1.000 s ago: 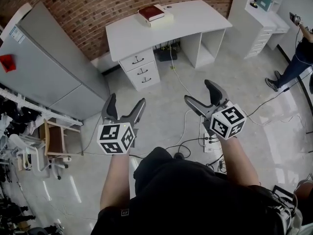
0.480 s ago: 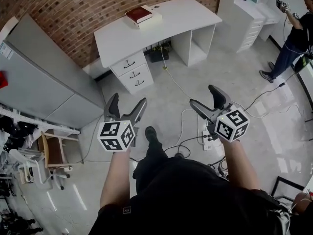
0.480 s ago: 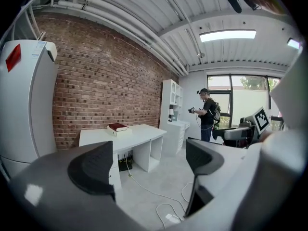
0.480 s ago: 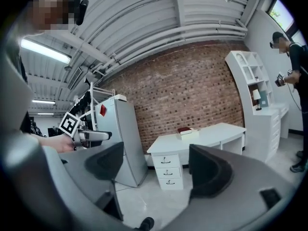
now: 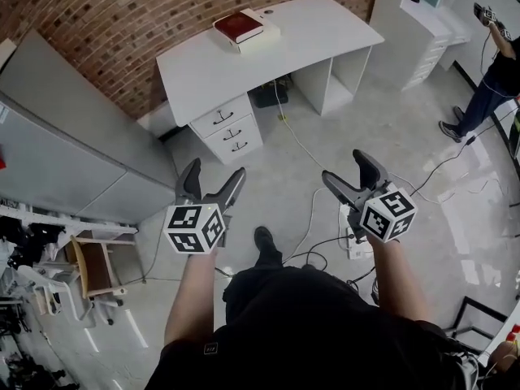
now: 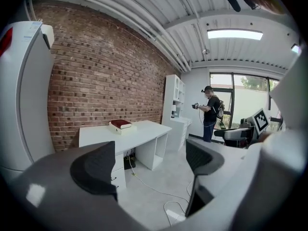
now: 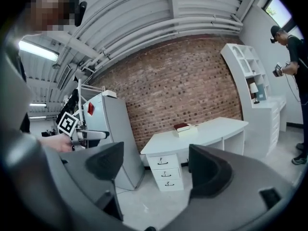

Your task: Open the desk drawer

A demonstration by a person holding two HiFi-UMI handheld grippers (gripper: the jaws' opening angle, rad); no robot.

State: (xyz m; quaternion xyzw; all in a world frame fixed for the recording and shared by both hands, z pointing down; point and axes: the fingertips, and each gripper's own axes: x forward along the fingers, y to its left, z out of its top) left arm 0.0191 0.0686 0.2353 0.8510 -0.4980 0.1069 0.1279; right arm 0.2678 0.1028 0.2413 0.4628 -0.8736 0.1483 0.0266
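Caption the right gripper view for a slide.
Open right gripper faces a white desk with three closed drawers.

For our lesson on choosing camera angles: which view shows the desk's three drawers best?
The right gripper view: the drawers face the camera between the open jaws, and all three handles are visible. The head view shows them small, from steeply above. In the left gripper view a jaw hides most of the stack.

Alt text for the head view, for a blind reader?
A person holds the left hand-held gripper and right hand-held gripper, both open and empty, toward a white desk against a brick wall; its three drawers are shut. A red book lies on it, and cables cross the floor.
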